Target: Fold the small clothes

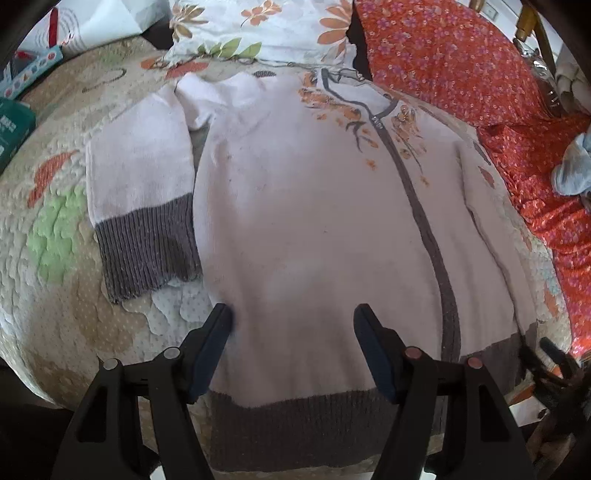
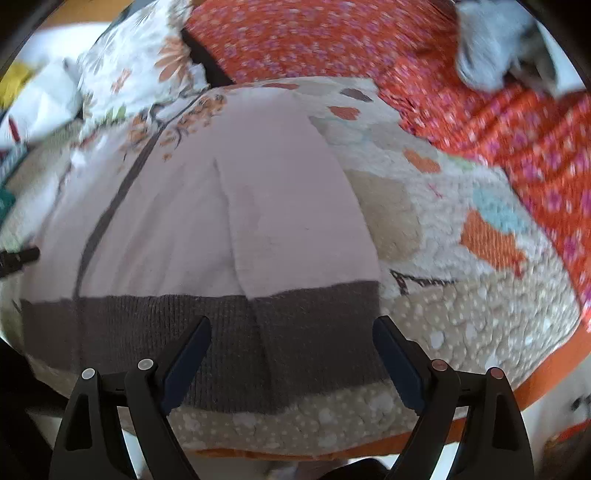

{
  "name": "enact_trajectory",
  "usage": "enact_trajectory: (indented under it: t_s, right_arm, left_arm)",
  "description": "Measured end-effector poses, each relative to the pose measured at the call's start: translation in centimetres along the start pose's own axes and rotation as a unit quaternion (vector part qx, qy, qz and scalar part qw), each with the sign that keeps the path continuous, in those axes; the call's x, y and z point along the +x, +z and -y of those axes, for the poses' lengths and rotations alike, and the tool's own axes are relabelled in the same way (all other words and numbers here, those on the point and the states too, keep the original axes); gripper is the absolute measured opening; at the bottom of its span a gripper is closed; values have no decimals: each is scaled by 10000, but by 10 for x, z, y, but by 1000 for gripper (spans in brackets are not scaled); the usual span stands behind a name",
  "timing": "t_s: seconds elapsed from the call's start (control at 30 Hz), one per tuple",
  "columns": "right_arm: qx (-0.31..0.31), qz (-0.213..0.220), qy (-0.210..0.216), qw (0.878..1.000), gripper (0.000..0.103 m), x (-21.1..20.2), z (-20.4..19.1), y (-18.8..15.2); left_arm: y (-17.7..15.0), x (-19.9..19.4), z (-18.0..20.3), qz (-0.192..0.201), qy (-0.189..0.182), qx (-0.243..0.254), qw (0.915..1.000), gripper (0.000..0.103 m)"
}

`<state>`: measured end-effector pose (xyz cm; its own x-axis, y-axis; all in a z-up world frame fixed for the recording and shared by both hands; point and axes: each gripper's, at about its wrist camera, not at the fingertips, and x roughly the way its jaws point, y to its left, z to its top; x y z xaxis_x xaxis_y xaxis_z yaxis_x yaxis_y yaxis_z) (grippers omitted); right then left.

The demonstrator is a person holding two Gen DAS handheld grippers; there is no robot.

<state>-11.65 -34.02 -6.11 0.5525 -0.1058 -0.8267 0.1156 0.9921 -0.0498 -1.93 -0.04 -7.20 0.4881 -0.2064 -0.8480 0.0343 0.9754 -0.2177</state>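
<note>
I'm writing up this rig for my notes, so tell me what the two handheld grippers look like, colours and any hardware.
The left gripper and the right gripper look the same: matte black plastic frames with slotted cut-outs and two angled fingers faced with dark navy pads. Each shows two silver round pin heads on one side and two copper-coloured ones on the other. No cables, markings or sleeves show.

One pale pink cardigan (image 1: 303,206), two sleeves: one spread out (image 1: 142,206), one folded over the front (image 2: 295,206). One grey zipper strip (image 1: 424,221). One quilted bedspread (image 1: 55,229). One orange floral cloth (image 1: 461,62). One white floral pillow (image 1: 266,26). One grey-blue bundle (image 1: 574,166). Two claws: left (image 1: 292,345), right (image 2: 291,354).
</note>
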Motion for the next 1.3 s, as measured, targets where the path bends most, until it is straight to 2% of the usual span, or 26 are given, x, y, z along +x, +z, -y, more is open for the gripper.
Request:
enact_trajectory:
  t_s: [0.03,0.07,0.1,0.13,0.2,0.3,0.4,0.57,0.6,0.67,0.7,0.73,0.77,0.8,0.87,0.93,1.0,1.07,1.1,1.13,1.2,1.3]
  right_arm:
    - [-93,-37,-160,9998,65,5,-4,1]
    - [-135,-109,-281,9995,53,9,-4,1]
    - [-104,-191,-331,9992,31,13,-4,0]
    - [34,-240,-264,9994,19,15,1,1]
    - [441,-129,4,9989,7,6,18,9]
    - [819,176,-384,9957,7,-12,47,26]
    - [1346,303,-923,9861,4,-19,96,47]
    - [2136,246,-1947,9570,2,-9,187,67]
    - [2342,208,-1807,9550,5,-10,197,66]
    - [2757,273,-629,9588,5,-14,203,58]
    - [2781,209,-179,9602,19,-12,200,55]
    - [2727,42,280,9617,38,-7,192,53]
    - [2629,-126,564,9631,45,-2,181,50]
    - [2555,-213,672,9642,51,3,174,47]
    - [2389,-464,836,9663,54,14,158,43]
    - [2200,-821,770,9690,59,28,141,37]
    - [2008,-865,643,9737,61,31,126,33]
    - [1721,-840,683,9791,53,27,112,32]
    - [1642,-839,830,9793,25,26,108,31]
    - [1529,-906,1002,9790,15,25,101,31]
    - [1352,-961,997,9811,14,25,94,30]
    - [920,-724,280,9927,14,9,96,46]
  left_arm:
    - [0,0,0,7,-8,-15,10000,68]
    - [0,-1,0,21,-7,-14,10000,68]
    - [0,-1,1,35,-5,-10,10000,68]
    - [-1,-2,2,51,-4,-5,10000,68]
    - [-1,-2,2,60,-3,-4,10000,68]
    - [-1,-3,2,43,-17,-21,10000,68]
    - [-1,-3,1,48,-28,-29,10000,68]
    - [-1,-4,1,58,-12,-25,10000,68]
    - [-1,-3,1,64,3,-23,10000,68]
    - [-1,-1,0,56,36,-14,10000,68]
    - [-1,1,1,34,47,-16,10000,68]
    - [-1,3,2,11,57,-16,10000,68]
    - [-1,4,2,-9,56,-12,10000,68]
    - [0,5,3,-14,64,4,10000,68]
    - [-1,5,7,-8,73,45,10000,68]
    - [-1,6,8,-8,58,71,10000,68]
    - [-1,5,7,-8,28,52,10000,68]
    - [-1,5,6,-21,4,13,10000,68]
    - [-1,5,6,-23,-5,1,10000,68]
    - [-1,4,5,-24,-23,-19,10000,68]
    - [-1,4,6,-18,-28,-18,10000,68]
    - [-1,3,6,6,-30,-18,10000,68]
